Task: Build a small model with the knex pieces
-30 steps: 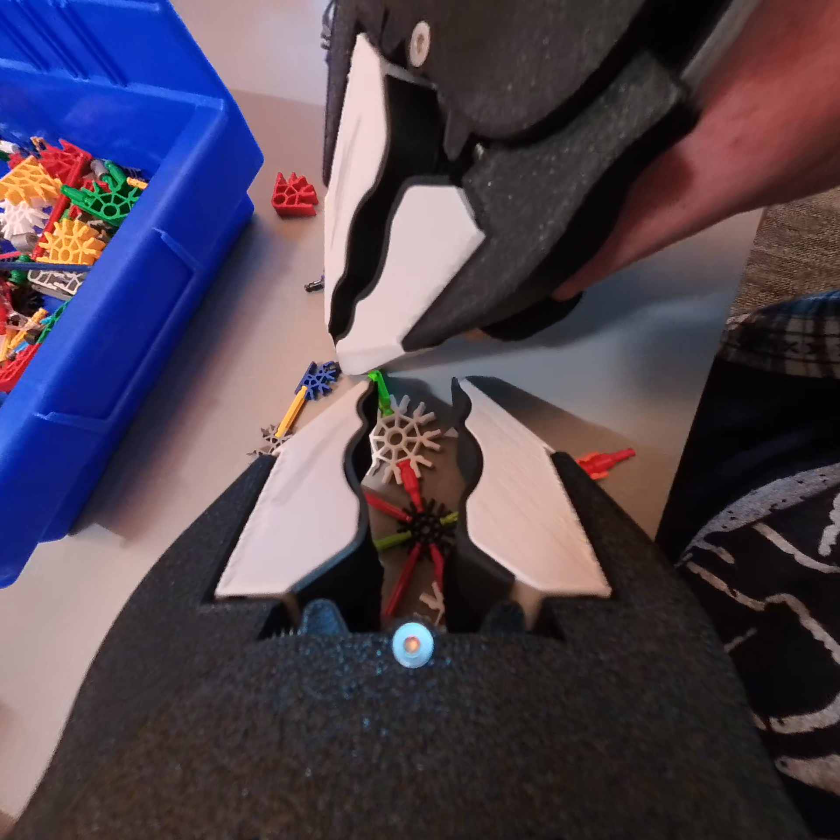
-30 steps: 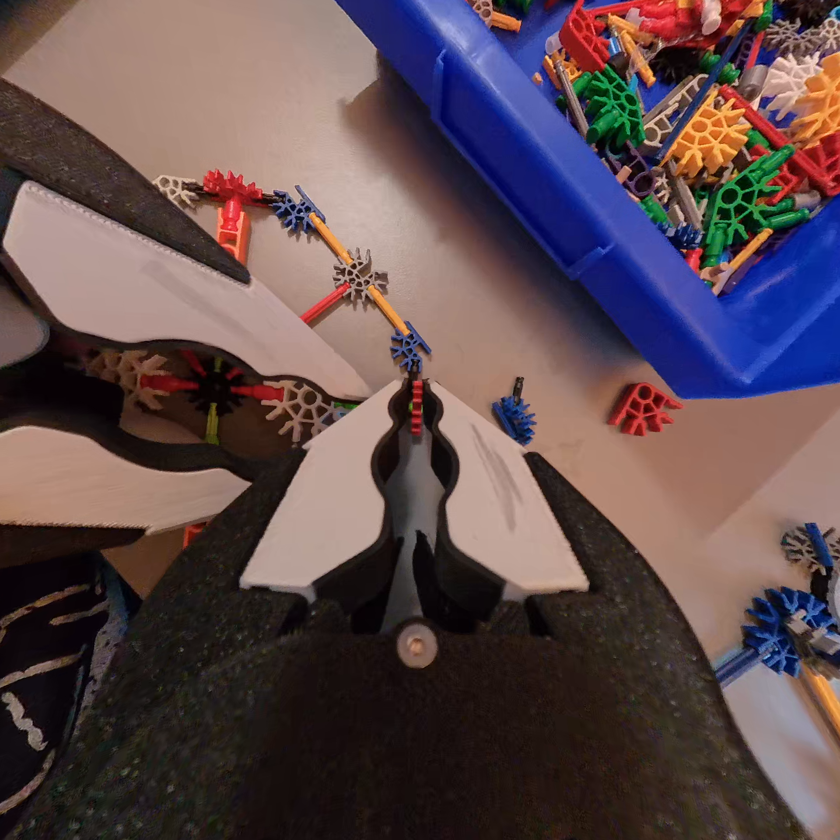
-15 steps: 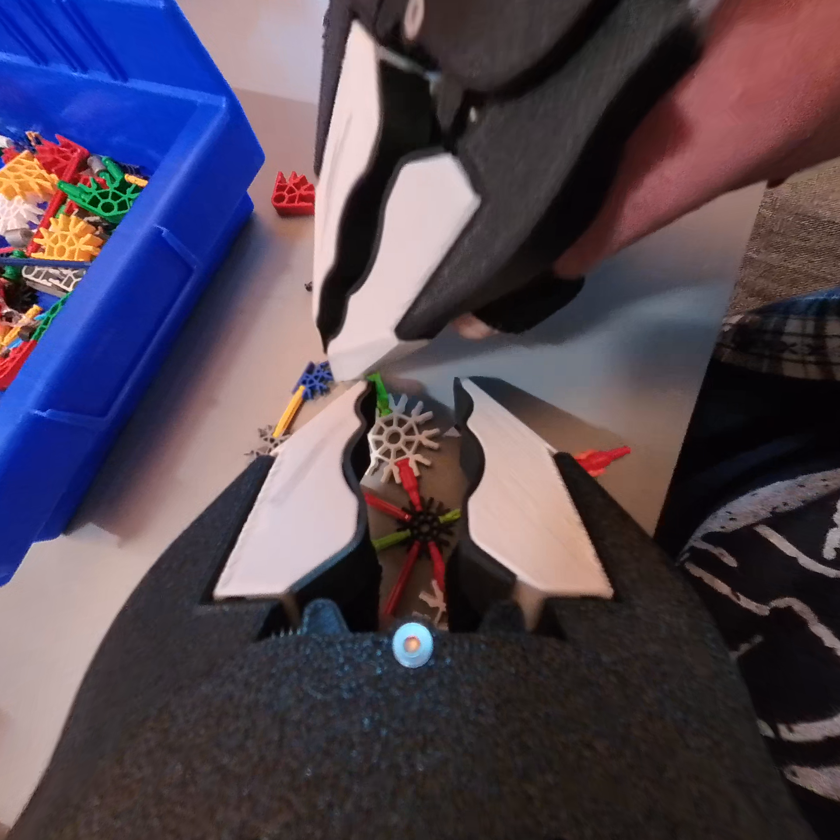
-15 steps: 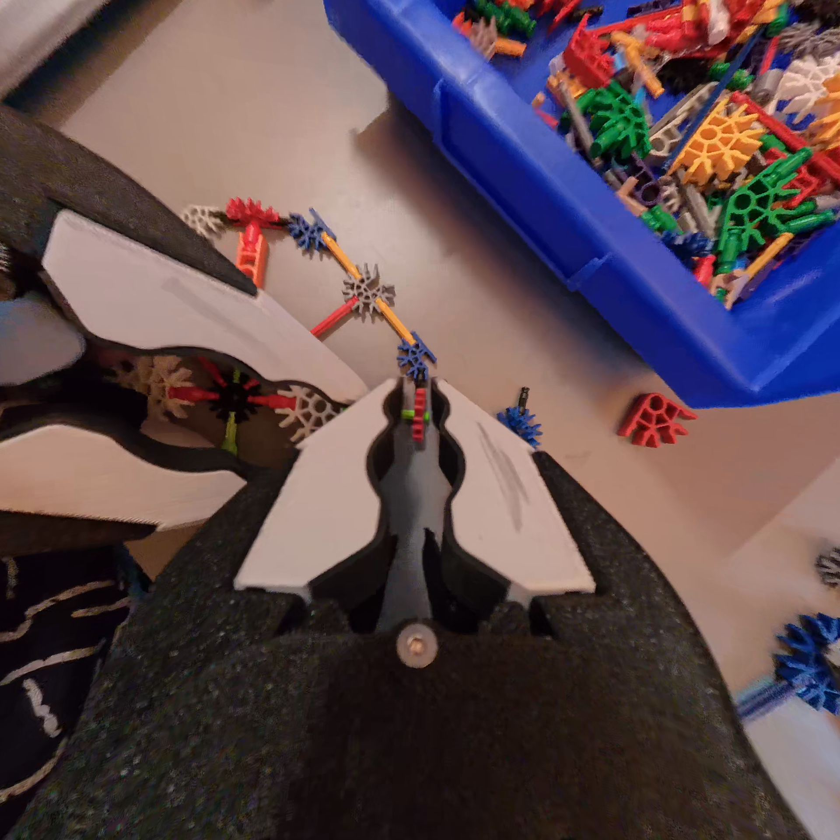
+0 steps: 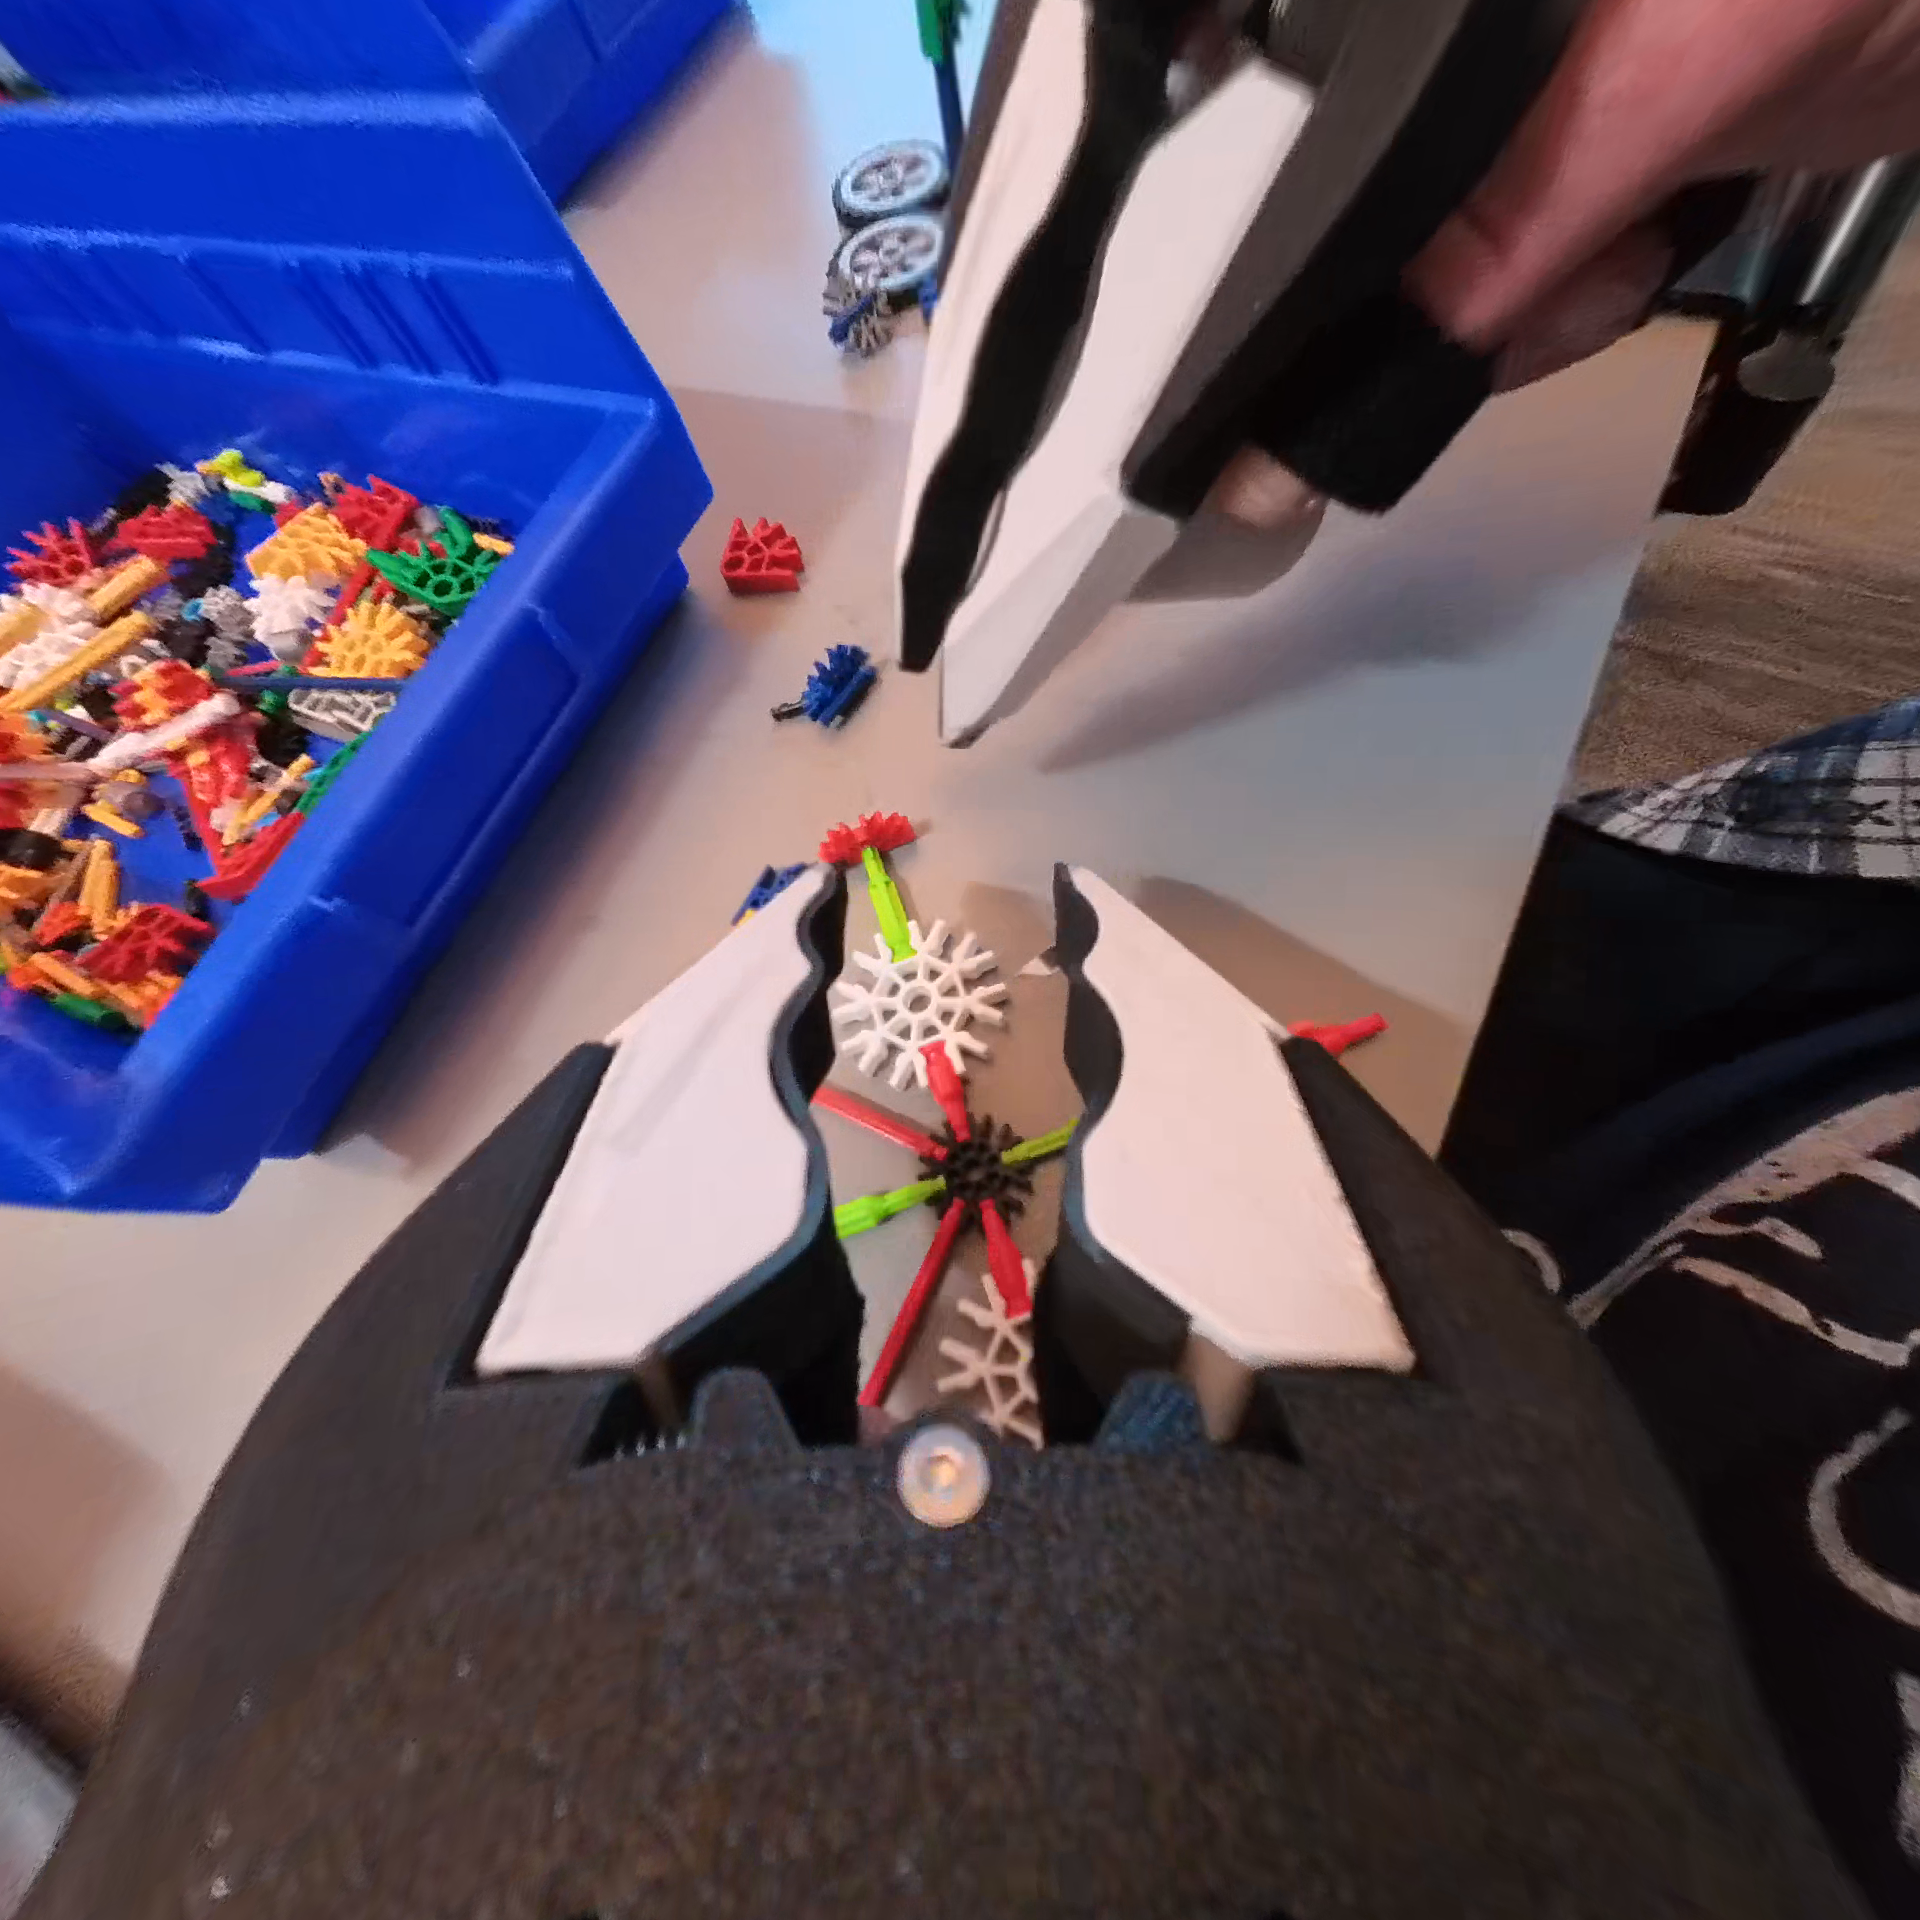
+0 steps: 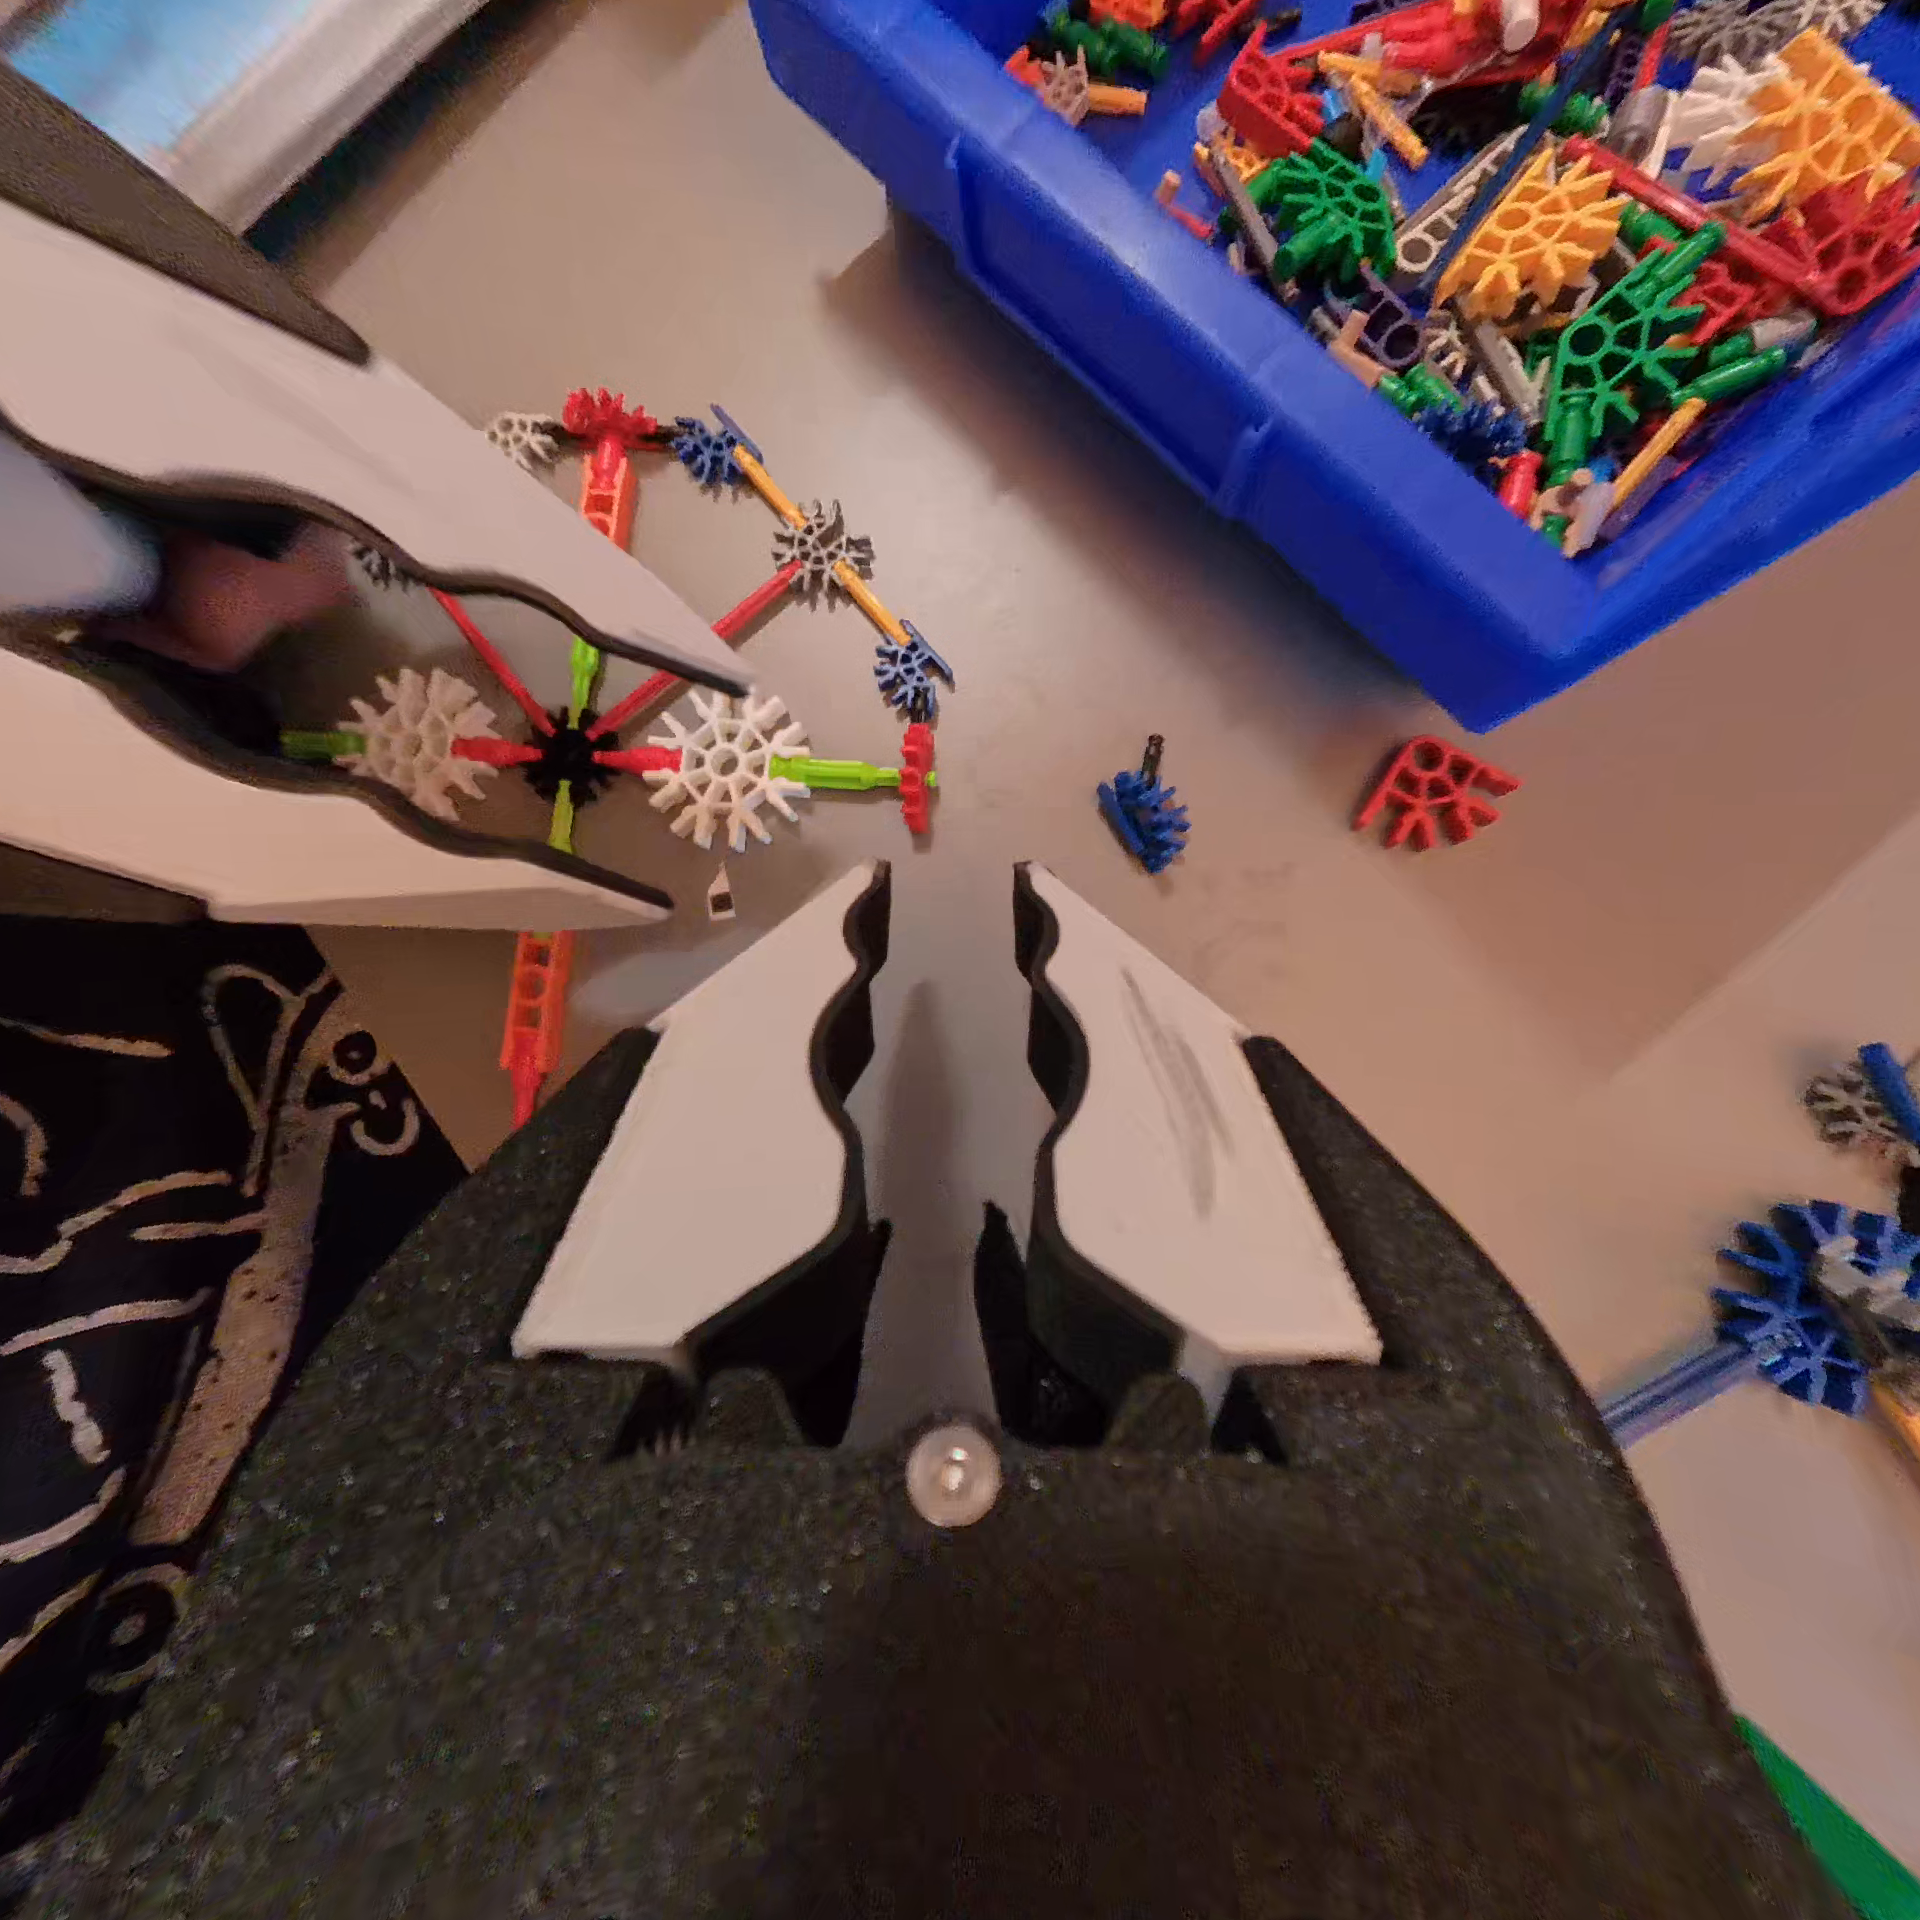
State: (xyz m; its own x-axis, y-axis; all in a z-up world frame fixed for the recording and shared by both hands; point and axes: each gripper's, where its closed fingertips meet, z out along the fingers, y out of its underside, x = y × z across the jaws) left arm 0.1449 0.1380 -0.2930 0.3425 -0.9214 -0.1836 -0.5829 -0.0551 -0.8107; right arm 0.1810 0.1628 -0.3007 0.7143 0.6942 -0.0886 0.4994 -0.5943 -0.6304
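Left gripper: your left gripper (image 5: 943, 883) is sitting low over the table (image 5: 1299, 831), its jaws parted around the rod-and-connector build (image 5: 961, 1153) without pinching it.
Build: the black hub (image 5: 982, 1172) is lying between your fingers at the centre of the left wrist frame, with red and green rods fanning out; a white snowflake connector (image 5: 920, 1006) is lying just beyond it, and a green rod is running on to a small red connector (image 5: 868, 834) just past the fingertips.
Right gripper: your right gripper (image 6: 951, 868) is hanging above bare table, jaws apart and holding nothing. In the left wrist view it is showing blurred at the upper right, a hand (image 5: 1621, 135) wrapped round it.
Nearest loose pieces: a blue connector (image 6: 1143, 816) is lying just right of your right fingertips; a red wedge connector (image 6: 1434, 792) is farther right.
Bin: the blue bin (image 6: 1195, 343), heaped with mixed coloured pieces, is filling the upper right of the right wrist frame.
Other: a chain of blue, grey and red connectors (image 6: 821, 540) is arcing from the build toward the upper left of the right wrist frame. Two grey wheels (image 5: 894, 208) are standing at the top centre of the left wrist frame.
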